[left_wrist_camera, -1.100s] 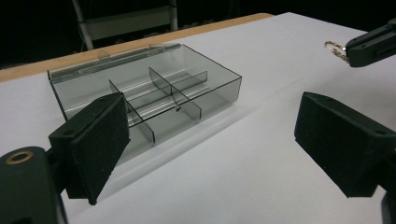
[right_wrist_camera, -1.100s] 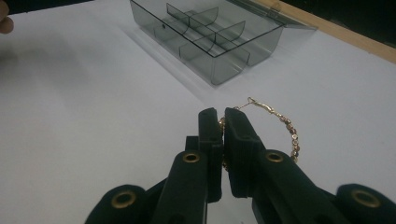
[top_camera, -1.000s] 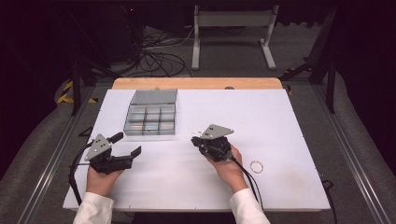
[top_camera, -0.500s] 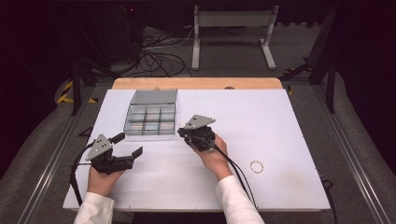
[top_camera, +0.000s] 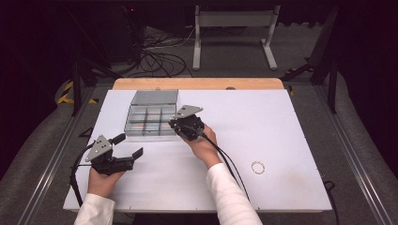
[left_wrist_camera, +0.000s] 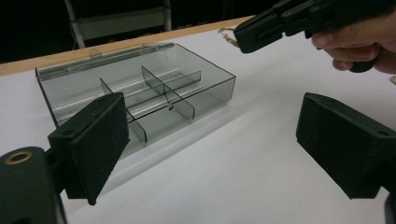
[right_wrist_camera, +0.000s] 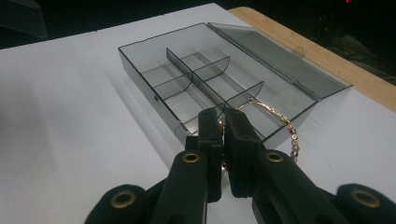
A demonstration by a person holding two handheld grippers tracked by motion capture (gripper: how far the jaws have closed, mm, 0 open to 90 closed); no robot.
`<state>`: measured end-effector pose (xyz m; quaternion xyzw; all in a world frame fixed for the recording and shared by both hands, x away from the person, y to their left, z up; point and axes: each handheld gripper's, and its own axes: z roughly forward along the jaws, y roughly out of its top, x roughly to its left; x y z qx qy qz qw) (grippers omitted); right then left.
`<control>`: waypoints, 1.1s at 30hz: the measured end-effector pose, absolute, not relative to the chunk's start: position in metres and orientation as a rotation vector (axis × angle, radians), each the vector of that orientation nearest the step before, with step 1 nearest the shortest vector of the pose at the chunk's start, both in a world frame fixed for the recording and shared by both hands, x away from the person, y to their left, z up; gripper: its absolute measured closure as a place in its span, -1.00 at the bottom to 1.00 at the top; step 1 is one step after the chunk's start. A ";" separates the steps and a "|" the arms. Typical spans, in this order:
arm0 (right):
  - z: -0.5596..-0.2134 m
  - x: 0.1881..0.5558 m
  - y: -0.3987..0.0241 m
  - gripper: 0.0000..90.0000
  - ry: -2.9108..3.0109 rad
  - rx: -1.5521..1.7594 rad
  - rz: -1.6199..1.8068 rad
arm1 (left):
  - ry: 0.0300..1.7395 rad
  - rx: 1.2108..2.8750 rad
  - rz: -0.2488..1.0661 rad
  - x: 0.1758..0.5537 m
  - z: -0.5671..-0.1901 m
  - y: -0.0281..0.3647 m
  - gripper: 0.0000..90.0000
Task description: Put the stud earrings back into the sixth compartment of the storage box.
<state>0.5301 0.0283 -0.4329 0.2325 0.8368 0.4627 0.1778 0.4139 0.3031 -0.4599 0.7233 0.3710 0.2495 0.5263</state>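
Right claw (right_wrist_camera: 223,122): pinching a gold bracelet (right_wrist_camera: 280,122) over the box's near corner.
Bracelet: loop droops sideways past the box (right_wrist_camera: 243,65) rim.
Left claw (top_camera: 127,146): spread wide, low over the tabletop (top_camera: 281,122).

Gold bead bracelet (right_wrist_camera: 285,125) dangling over open smoky compartment box (right_wrist_camera: 219,79)

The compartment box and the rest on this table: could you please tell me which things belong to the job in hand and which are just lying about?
In the job:
- right gripper, shut on the gold chain
- compartment box, lid open

Lying about:
- ring on the white table
- left gripper, open, idle
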 end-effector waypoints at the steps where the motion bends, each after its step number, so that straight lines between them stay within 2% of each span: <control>1: -0.434 0.532 0.031 0.92 2.371 0.659 1.305 | 0.887 1.729 0.596 0.414 -0.460 0.303 -0.77; 11: -0.447 0.551 0.055 0.92 2.395 0.659 1.321 | 0.895 1.712 0.584 0.414 -0.460 0.305 -0.79; 25: -0.462 0.557 0.076 0.90 2.437 0.669 1.300 | 0.895 1.716 0.590 0.413 -0.460 0.305 -0.79; 27: -0.462 0.557 0.076 0.80 2.443 0.665 1.303 | 0.896 1.718 0.600 0.413 -0.460 0.306 -0.79; 30: -0.459 0.556 0.073 0.38 2.421 0.690 1.312 | 0.899 1.717 0.600 0.413 -0.460 0.307 -0.80; 33: -0.452 0.554 0.063 0.18 2.392 0.711 1.358 | 0.901 1.721 0.599 0.414 -0.460 0.307 -0.80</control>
